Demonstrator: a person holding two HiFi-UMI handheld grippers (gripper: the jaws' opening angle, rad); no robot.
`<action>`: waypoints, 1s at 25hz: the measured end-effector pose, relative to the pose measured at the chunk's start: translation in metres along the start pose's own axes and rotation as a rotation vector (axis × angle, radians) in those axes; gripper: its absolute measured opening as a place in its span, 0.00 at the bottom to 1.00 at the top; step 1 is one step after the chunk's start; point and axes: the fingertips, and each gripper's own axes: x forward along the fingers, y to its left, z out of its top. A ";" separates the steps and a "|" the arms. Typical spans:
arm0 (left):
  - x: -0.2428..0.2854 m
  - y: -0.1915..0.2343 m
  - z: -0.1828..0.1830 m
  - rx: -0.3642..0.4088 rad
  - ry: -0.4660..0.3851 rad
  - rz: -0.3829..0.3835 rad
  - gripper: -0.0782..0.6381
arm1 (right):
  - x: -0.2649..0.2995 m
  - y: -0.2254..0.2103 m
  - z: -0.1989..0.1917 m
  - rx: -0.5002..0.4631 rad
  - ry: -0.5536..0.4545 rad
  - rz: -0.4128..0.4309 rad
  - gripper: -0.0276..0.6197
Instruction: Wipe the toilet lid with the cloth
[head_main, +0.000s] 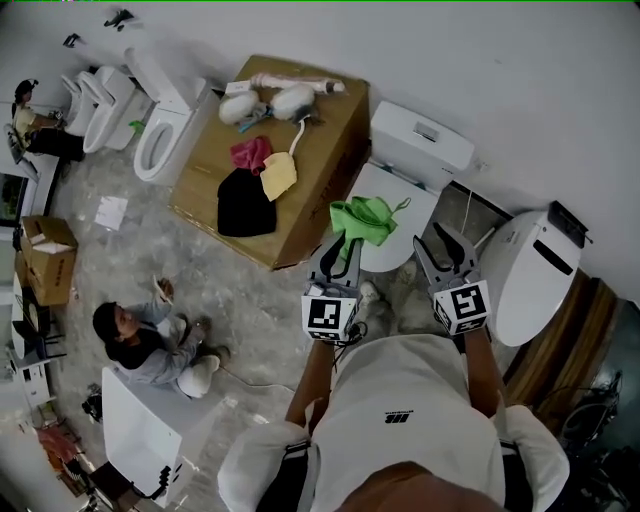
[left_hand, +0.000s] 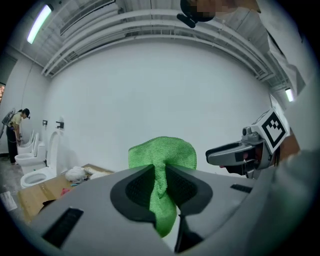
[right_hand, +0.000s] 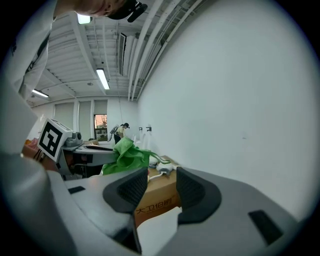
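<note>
**Over the toilet lid: cloth in left tongs, right tongs empty**

Head view.
- Item 1, toilet lid (head_main: 412, 212): white and closed. It lies directly ahead of and below both my tongs. Its long axis runs away from me toward the tank (head_main: 422, 146).
- Item 2, cloth (head_main: 365, 218): green and bunched. It hangs over the lid's left half, at the tip of my left tongs (head_main: 341, 252).
- Item 3, right tongs (head_main: 445, 248): over the lid's near right edge, apart from the cloth.
- Item 4, cardboard box (head_main: 320, 150): stands just left of the lid with rags and oddments on top.

Left gripper view.
- Both jaws are closed on the cloth (left_hand: 162, 161). A fold is pinched between the pads, a lobe stands up above them and a tail hangs below.
- The lid itself doesn't show here. The right tongs (left_hand: 220, 152) sit off to the side.

Right gripper view.
- The jaws stand well apart with nothing between them. Through the gap I see only the box (right_hand: 156, 199) and a white surface below it, probably the lid or its rim.
- The cloth (right_hand: 126, 156) shows to the left, on the box side of the lid.

Judgement.
- The cloth is held above the lid; whether it touches the lid yet I can't tell.
- My left hand carries the cloth and is the nearer one. The coming move is to go down onto the lid, then stroke along its long axis toward the tank.
</note>
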 end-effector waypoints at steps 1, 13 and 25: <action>0.009 -0.003 -0.003 0.010 0.009 -0.014 0.22 | 0.002 -0.006 -0.004 0.010 0.007 -0.005 0.33; 0.124 -0.022 -0.044 0.057 0.146 -0.093 0.22 | 0.046 -0.093 -0.074 0.123 0.132 -0.019 0.33; 0.224 -0.049 -0.123 0.063 0.298 -0.166 0.22 | 0.094 -0.166 -0.145 0.173 0.221 0.023 0.33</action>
